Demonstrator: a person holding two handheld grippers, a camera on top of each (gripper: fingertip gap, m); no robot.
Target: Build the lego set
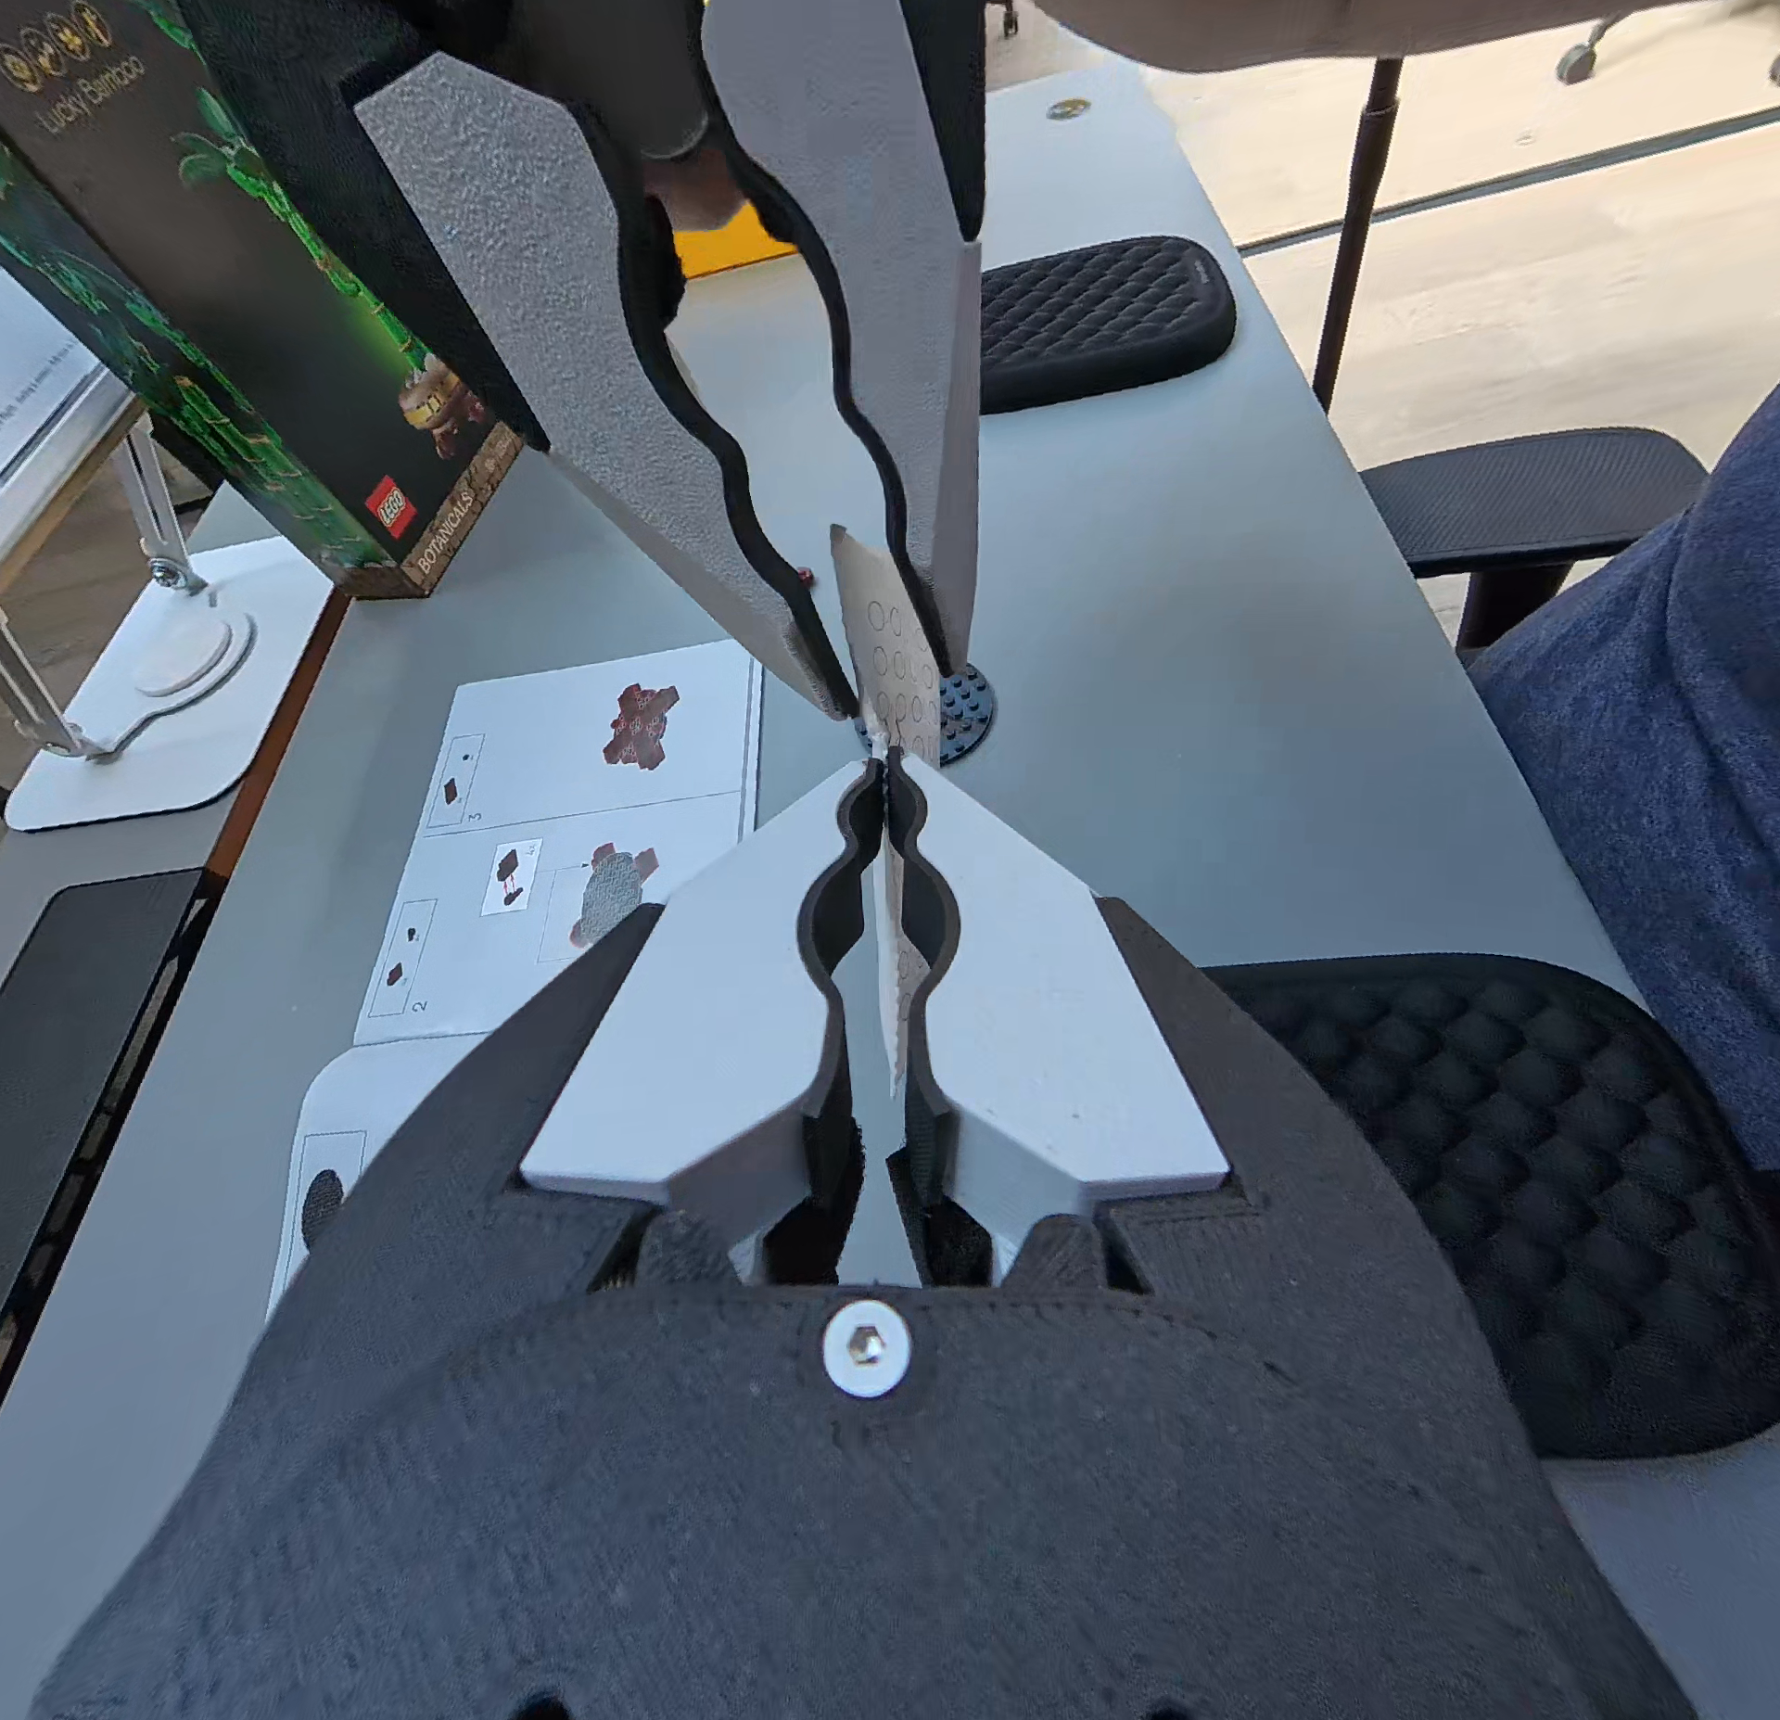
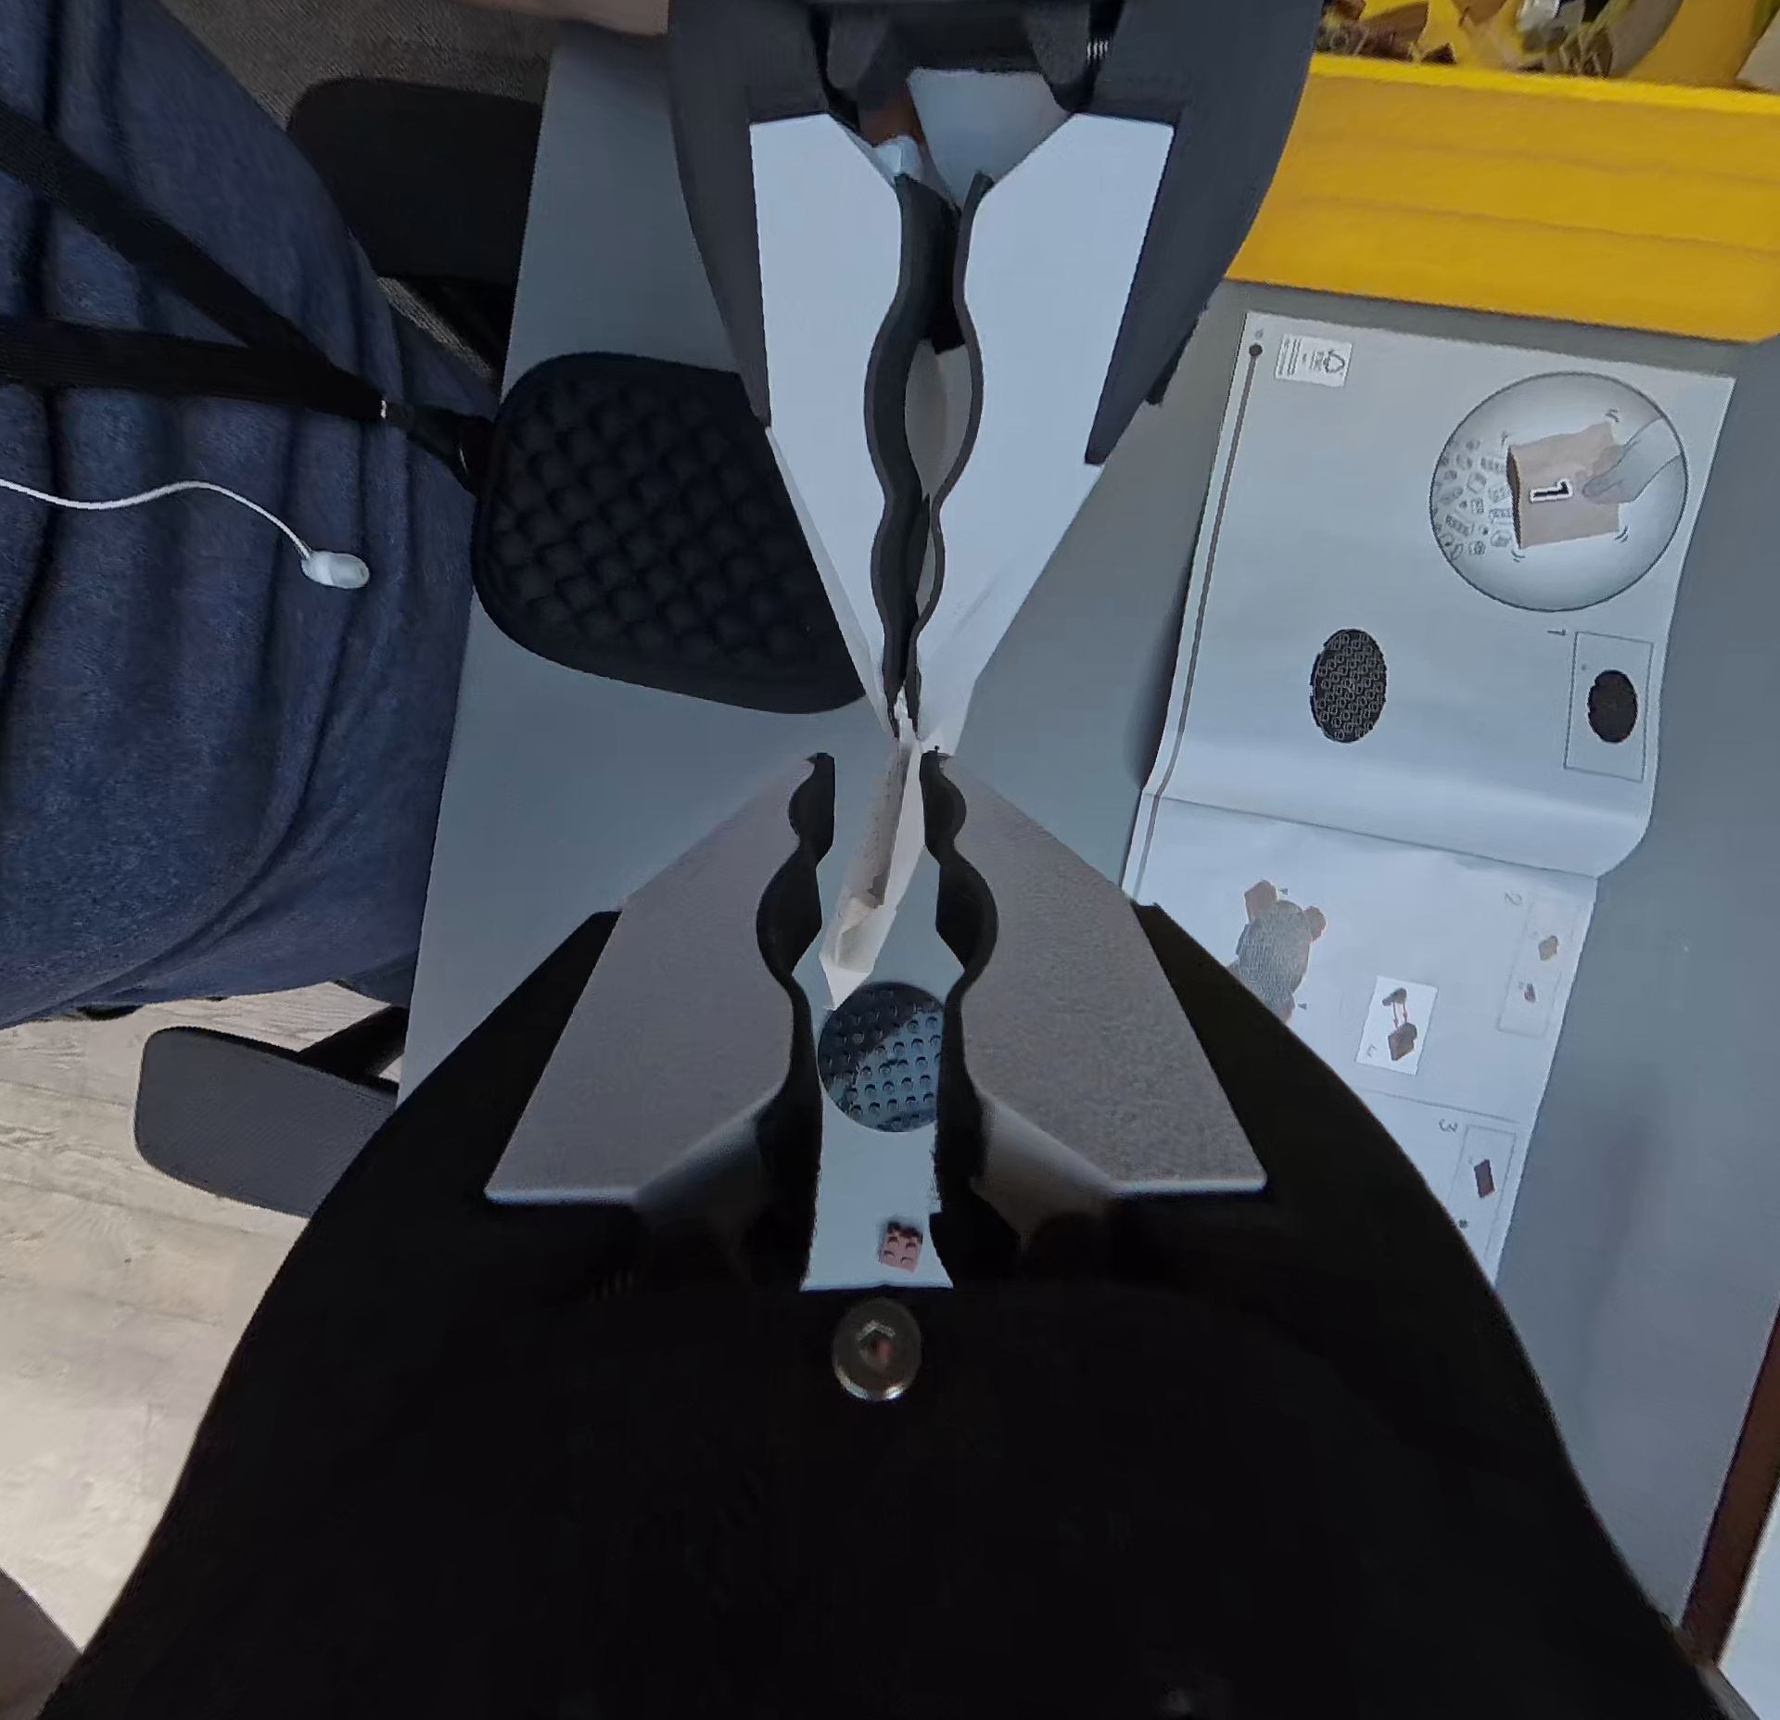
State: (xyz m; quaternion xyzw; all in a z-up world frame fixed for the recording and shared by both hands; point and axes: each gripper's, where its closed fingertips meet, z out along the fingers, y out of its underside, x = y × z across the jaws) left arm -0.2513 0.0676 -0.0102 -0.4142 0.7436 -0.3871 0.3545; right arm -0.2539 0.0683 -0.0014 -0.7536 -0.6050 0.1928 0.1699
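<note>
My left gripper (image 1: 884,766) is shut on the edge of a beige paper bag (image 1: 891,653) printed with circles and holds it above the grey table (image 1: 1204,710). The right wrist view shows the left gripper (image 2: 901,706) from the front, pinching the bag's top. My right gripper (image 2: 876,760) is open. The paper bag (image 2: 881,865) hangs between its pads with a gap on the left side. In the left wrist view the right gripper (image 1: 896,691) reaches down around the bag. A dark round studded plate (image 2: 886,1057) lies on the table below, beside a small reddish-brown brick (image 2: 901,1245).
An open instruction booklet (image 2: 1397,710) lies on the table. The set's dark box (image 1: 241,325) stands at the back left. Two black padded wrist rests (image 1: 1098,315) (image 1: 1493,1192) lie on the table. A yellow tray (image 2: 1493,181) holds parts. A person in blue clothing (image 2: 193,518) sits at the table's edge. Left and right tips are no more than a few centimetres apart. Left tips and right tips are each some 25 centimeters from the small reddish-brown brick (image 2: 901,1245).
</note>
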